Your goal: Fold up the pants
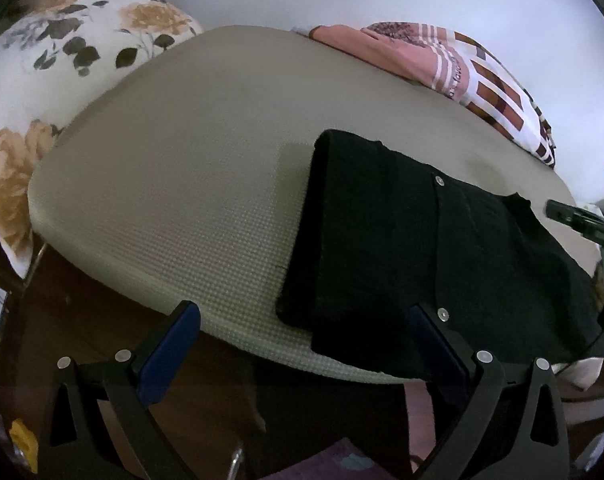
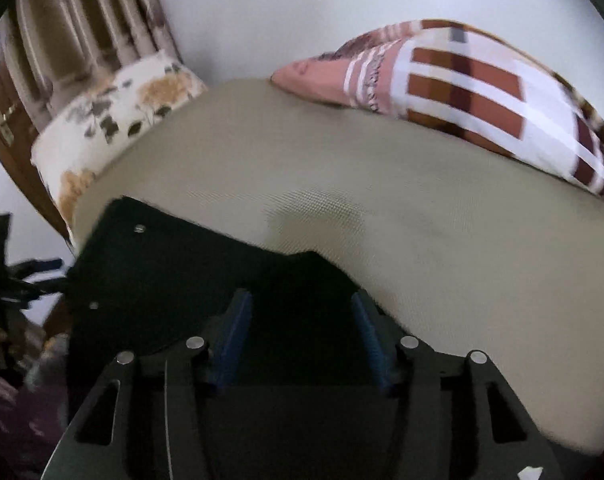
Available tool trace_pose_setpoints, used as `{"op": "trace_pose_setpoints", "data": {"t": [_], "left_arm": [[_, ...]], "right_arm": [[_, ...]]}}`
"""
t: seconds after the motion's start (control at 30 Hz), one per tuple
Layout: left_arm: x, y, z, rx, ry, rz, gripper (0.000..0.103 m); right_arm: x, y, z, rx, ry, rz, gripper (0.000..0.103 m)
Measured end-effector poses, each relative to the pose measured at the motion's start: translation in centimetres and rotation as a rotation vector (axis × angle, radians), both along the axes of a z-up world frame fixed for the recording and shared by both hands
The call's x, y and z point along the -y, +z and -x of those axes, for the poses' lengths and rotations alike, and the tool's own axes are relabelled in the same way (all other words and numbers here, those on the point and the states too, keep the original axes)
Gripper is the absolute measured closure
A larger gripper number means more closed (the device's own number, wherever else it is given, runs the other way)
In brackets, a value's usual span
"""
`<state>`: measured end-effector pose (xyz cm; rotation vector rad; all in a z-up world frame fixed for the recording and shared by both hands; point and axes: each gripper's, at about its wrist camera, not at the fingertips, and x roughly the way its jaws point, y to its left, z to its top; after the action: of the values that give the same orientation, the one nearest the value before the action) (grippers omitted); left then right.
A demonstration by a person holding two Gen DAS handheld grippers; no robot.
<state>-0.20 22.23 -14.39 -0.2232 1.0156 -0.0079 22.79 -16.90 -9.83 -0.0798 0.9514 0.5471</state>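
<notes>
— Two views to go through. Start with your left wrist camera: what do you have in front of you?

— Your left gripper (image 1: pixel 302 344) has its jaws spread wide, with nothing between the blue pads (image 1: pixel 170 354). It hangs at the near edge of the beige textured mat (image 1: pixel 174 184). The black pants (image 1: pixel 421 264) lie folded on the right part of that mat, with a narrower folded layer along their left side and two metal snaps (image 1: pixel 439 180) showing. Your right-hand finger overlaps the pants' near edge in the picture; whether it touches the cloth I cannot tell. A floral pillow (image 1: pixel 82 40) sits at the far left of the mat, a pink and brown checked pillow (image 1: pixel 473 76) at the far right. Your other tool shows as a dark shape at the right edge.

— And the right wrist camera?

— Your right gripper (image 2: pixel 300 336) is over the pants (image 2: pixel 174 276), its blue pads (image 2: pixel 232 344) parted and black cloth showing in the gap. This frame is blurred, so I would only say the jaws look apart and not pinched on the fabric. The pants cover the near left corner of the mat (image 2: pixel 441 248). The floral pillow (image 2: pixel 114 112) lies beyond them at the left, before a striped curtain (image 2: pixel 90 20); the checked pillow (image 2: pixel 461 84) rests at the mat's far right.
</notes>
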Motion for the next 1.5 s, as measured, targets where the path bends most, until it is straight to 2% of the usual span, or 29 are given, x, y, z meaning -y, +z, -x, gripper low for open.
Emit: {"op": "trace_pose_setpoints", "data": {"t": [0.1, 0.2, 0.3, 0.4, 0.5, 0.57, 0.63, 0.73, 0.77, 0.83, 0.93, 0.97, 1.0, 1.03, 1.07, 1.1, 1.17, 1.3, 1.33, 1.4, 1.47, 1.5], "left_arm": [[-0.4, 0.0, -0.2, 0.006, 0.01, -0.002, 0.0], [-1.0, -0.1, -0.3, 0.008, 0.026, 0.014, 0.0], [-2.4, 0.3, -0.3, 0.022, 0.069, 0.021, 0.0], [-5.2, 1.2, 0.5, 0.052, 0.158, 0.036, 0.0], [-8.2, 0.4, 0.7, -0.043, 0.232, 0.107, 0.0], [-9.6, -0.5, 1.1, -0.097, 0.258, 0.196, 0.0], [-9.7, -1.0, 1.4, -0.13, 0.246, 0.263, 0.0], [-7.9, -1.8, 1.5, -0.171, 0.155, 0.393, 0.0], [-6.8, -2.1, 1.2, -0.19, 0.096, 0.457, 0.0], [-5.5, -2.4, 0.7, -0.207, 0.041, 0.512, 0.0], [-4.0, -3.0, -0.6, -0.235, -0.006, 0.546, 0.001], [-3.7, -3.1, -0.8, -0.222, -0.008, 0.579, 0.002], [-3.5, -2.9, -1.0, -0.205, -0.01, 0.588, 0.01], [-3.2, -2.3, -1.0, -0.177, -0.017, 0.563, 0.056], [-2.4, -1.8, -1.4, -0.17, -0.037, 0.465, 0.077], [-1.7, -1.5, -1.7, -0.164, -0.047, 0.397, 0.076], [-1.0, -0.9, -1.8, -0.138, -0.042, 0.339, 0.076], [-0.7, 0.7, -2.2, -0.057, -0.043, 0.257, 0.085], [-0.9, 1.4, -2.4, -0.028, -0.045, 0.25, 0.086], [-0.6, 2.8, -3.0, 0.036, -0.069, 0.187, 0.086], [-0.3, 2.3, -3.7, 0.043, -0.09, 0.131, 0.086], [-0.7, 1.3, -3.9, 0.013, -0.087, 0.121, 0.086]], "right_arm": [[-1.3, -2.3, -2.1, -0.08, 0.032, 0.043, 0.058], [-1.9, -3.5, -2.7, -0.139, 0.074, 0.035, 0.072], [-2.8, -3.7, -2.5, -0.114, 0.095, 0.059, 0.083], [-2.8, -3.6, -2.6, -0.084, 0.069, 0.059, 0.085], [-2.5, -3.4, -2.8, -0.031, 0.004, 0.041, 0.087], [-2.1, -3.7, -3.0, -0.032, -0.029, -0.007, 0.088], [-0.8, -4.3, -3.1, -0.056, -0.065, -0.099, 0.088], [0.9, -5.2, -3.0, -0.082, -0.098, -0.222, 0.088], [0.8, -5.2, -3.0, -0.077, -0.096, -0.217, 0.088], [0.5, -5.1, -2.7, -0.056, -0.089, -0.195, 0.088], [0.7, -5.1, -2.7, -0.065, -0.093, -0.212, 0.087], [0.8, -5.1, -2.8, -0.07, -0.096, -0.219, 0.087], [0.9, -5.1, -2.9, -0.072, -0.098, -0.223, 0.087], [0.8, -5.1, -2.9, -0.071, -0.098, -0.221, 0.087], [0.7, -5.0, -2.9, -0.067, -0.099, -0.217, 0.087], [0.6, -5.0, -2.8, -0.063, -0.101, -0.212, 0.087], [0.5, -4.9, -2.8, -0.061, -0.104, -0.215, 0.087], [0.8, -4.5, -2.4, -0.023, -0.14, -0.209, 0.087], [0.9, -4.4, -2.3, -0.009, -0.155, -0.201, 0.089], [0.8, -4.0, -1.9, 0.03, -0.173, -0.176, 0.093], [0.1, -3.9, -1.6, 0.058, -0.18, -0.127, 0.095], [-0.2, -3.9, -1.5, 0.066, -0.182, -0.108, 0.095]]}}
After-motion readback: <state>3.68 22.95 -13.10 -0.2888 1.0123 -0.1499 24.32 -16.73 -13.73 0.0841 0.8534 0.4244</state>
